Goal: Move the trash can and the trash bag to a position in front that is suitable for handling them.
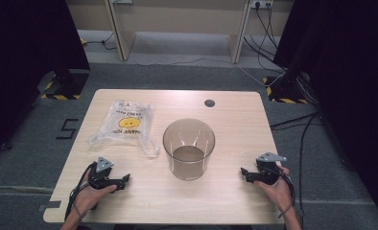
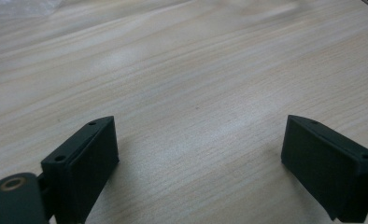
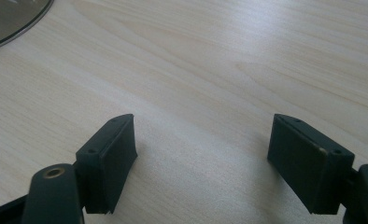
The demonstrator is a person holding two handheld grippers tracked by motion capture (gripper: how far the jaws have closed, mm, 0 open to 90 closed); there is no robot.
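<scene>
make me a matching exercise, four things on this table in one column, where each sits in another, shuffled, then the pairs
Things:
1. plastic bag
2. clear round bin
3. left gripper
4. right gripper

Places:
A. near right part of the table, jaws open, empty
B. far left part, lying flat
C. near left part, jaws open, empty
D. middle, upright

Pairs: 1-B, 2-D, 3-C, 4-A
</scene>
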